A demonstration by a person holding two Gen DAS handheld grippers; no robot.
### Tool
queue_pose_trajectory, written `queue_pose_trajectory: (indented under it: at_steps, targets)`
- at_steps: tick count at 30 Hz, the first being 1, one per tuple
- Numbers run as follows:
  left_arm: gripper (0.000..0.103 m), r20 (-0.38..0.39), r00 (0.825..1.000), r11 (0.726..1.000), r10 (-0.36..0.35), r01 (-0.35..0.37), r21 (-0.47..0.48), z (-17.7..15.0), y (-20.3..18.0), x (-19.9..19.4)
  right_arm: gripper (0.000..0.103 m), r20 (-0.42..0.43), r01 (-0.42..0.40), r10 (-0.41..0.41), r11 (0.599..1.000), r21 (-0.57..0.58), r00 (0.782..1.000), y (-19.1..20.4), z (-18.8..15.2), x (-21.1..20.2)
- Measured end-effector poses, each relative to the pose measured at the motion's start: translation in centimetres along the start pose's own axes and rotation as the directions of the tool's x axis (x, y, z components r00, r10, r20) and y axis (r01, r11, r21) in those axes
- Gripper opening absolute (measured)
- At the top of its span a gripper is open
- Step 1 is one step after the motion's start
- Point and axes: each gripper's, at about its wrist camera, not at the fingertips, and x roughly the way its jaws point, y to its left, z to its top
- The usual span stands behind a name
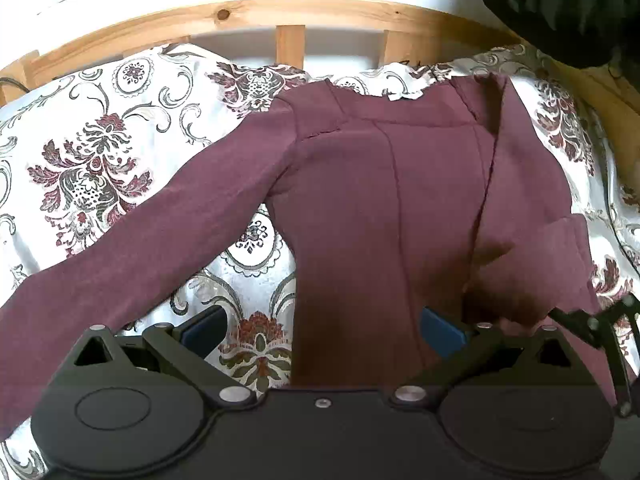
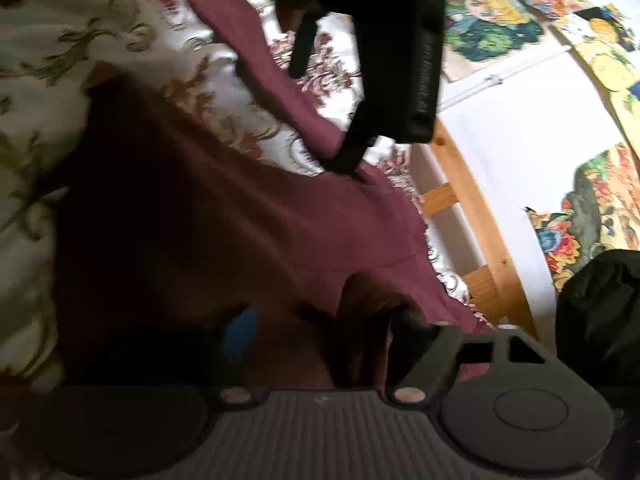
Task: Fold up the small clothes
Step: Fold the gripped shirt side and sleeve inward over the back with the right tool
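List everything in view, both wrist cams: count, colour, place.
maroon long-sleeved knit top: 1, maroon, spread on the bedspread, one side folded over
floral white bedspread: 1, white with red-grey motifs, under the top
pine slatted bed frame: 1, light wood, beyond the bedspread
colourful cartoon pictures: several, multicoloured, on the white wall
black padded garment: 1, black, far right corner
left tool: open, over the top's hem
right tool: dark, blurred, at the top's edge

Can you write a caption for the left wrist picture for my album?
Open left gripper above a maroon shirt spread on a flowered bedspread.
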Motion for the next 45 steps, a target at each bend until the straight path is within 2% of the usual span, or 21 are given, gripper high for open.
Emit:
queue_pose_trajectory:
  at_steps: [3, 5, 7, 9, 14, 17, 19, 20, 21, 22, 26, 29, 33, 35, 37, 38, 39, 40, 42, 43, 45]
  targets:
    - [0.102, -0.004, 1.0, 1.0, 0.0, 0.0, -0.018, 0.2, 0.0, 0.2, 0.093, -0.033, -0.063, 0.067, 0.991, 0.122, 0.997, -1.0, -0.1, -0.7]
    - [0.102, -0.006, 1.0, 1.0, -0.006, 0.005, -0.028, 0.3, -0.1, 0.3, 0.093, -0.013, -0.137, 0.147, 0.949, 0.284, 0.989, -3.2, -0.7, -1.5]
    - [0.102, -0.004, 1.0, 0.999, -0.009, 0.009, -0.03, 0.3, -0.2, 0.3, 0.093, 0.05, -0.199, 0.199, 0.862, 0.467, 0.979, -5.9, -1.8, -2.4]
    - [0.102, -0.006, 1.0, 1.0, -0.007, 0.007, -0.026, 0.2, -0.3, 0.3, 0.093, 0.119, -0.223, 0.191, 0.747, 0.626, 0.974, -8.5, -3.2, -3.0]
    - [0.102, -0.019, 1.0, 1.0, -0.003, 0.003, -0.031, 0.2, -0.4, 0.5, 0.09, 0.105, -0.145, 0.111, 0.468, 0.872, 0.988, -11.6, -7.3, -1.2]
    - [0.102, -0.027, 1.0, 0.999, -0.007, 0.006, -0.042, 0.1, -0.4, 0.6, 0.074, 0.091, -0.133, 0.139, 0.33, 0.935, 0.986, -11.9, -9.5, 1.2]
    - [0.102, -0.03, 1.0, 0.999, -0.007, 0.006, -0.047, 0.1, -0.4, 0.7, 0.061, 0.103, -0.146, 0.164, 0.28, 0.949, 0.981, -11.6, -10.3, 2.2]
    - [0.102, -0.03, 1.0, 0.999, -0.008, 0.006, -0.049, 0.1, -0.5, 0.7, 0.041, 0.118, -0.164, 0.18, 0.264, 0.951, 0.977, -11.7, -10.5, 2.6]
    - [0.102, -0.029, 1.0, 0.999, -0.008, 0.006, -0.053, 0.1, -0.4, 0.7, 0.015, 0.141, -0.192, 0.208, 0.253, 0.948, 0.968, -11.6, -10.5, 2.9]
    - [0.102, -0.026, 1.0, 0.998, -0.008, 0.006, -0.058, 0.1, -0.4, 0.5, 0.009, 0.155, -0.213, 0.228, 0.256, 0.943, 0.961, -11.8, -10.4, 2.8]
    - [0.102, -0.012, 1.0, 0.997, -0.008, 0.007, -0.073, 0.3, -0.1, 0.0, 0.006, 0.205, -0.291, 0.262, 0.355, 0.888, 0.943, -11.9, -7.9, -0.1]
    - [0.102, -0.002, 1.0, 0.997, 0.001, -0.001, -0.074, 0.3, 0.1, -0.5, 0.006, 0.283, -0.386, 0.289, 0.412, 0.825, 0.914, -11.6, -5.5, -2.7]
    - [0.102, 0.003, 1.0, 0.996, 0.011, -0.011, -0.083, 0.4, 0.3, -1.0, 0.007, 0.343, -0.51, 0.398, 0.471, 0.72, 0.851, -10.3, -2.5, -3.9]
    - [0.102, 0.004, 1.0, 0.996, 0.009, -0.009, -0.094, 0.4, 0.4, -1.2, 0.008, 0.346, -0.571, 0.481, 0.475, 0.67, 0.806, -9.6, -1.8, -4.0]
    - [0.102, 0.005, 1.0, 0.995, 0.007, -0.006, -0.103, 0.4, 0.4, -1.3, 0.012, 0.359, -0.634, 0.557, 0.444, 0.633, 0.749, -9.3, -1.5, -4.0]
    - [0.102, 0.006, 1.0, 0.995, 0.005, -0.004, -0.105, 0.3, 0.4, -1.4, 0.02, 0.367, -0.663, 0.588, 0.431, 0.612, 0.721, -9.1, -1.4, -4.2]
    - [0.102, 0.006, 1.0, 0.994, 0.004, -0.003, -0.105, 0.3, 0.3, -1.4, 0.033, 0.371, -0.678, 0.601, 0.433, 0.594, 0.708, -9.0, -1.2, -4.4]
    - [0.102, 0.005, 1.0, 0.995, 0.003, -0.003, -0.104, 0.3, 0.1, -1.3, 0.04, 0.374, -0.687, 0.606, 0.438, 0.58, 0.702, -9.2, -1.1, -4.6]
    - [0.102, -0.001, 1.0, 0.995, -0.002, 0.001, -0.101, 0.2, -0.1, -1.1, 0.063, 0.4, -0.701, 0.602, 0.421, 0.576, 0.691, -10.1, -1.6, -5.1]
    - [0.102, -0.007, 1.0, 0.995, -0.006, 0.006, -0.098, 0.1, -0.3, -0.9, 0.068, 0.415, -0.701, 0.593, 0.405, 0.586, 0.69, -10.7, -2.1, -5.2]
    - [0.102, -0.02, 1.0, 0.996, -0.018, 0.016, -0.087, -0.1, -0.8, -0.6, 0.082, 0.426, -0.676, 0.56, 0.376, 0.634, 0.711, -12.1, -3.6, -5.2]
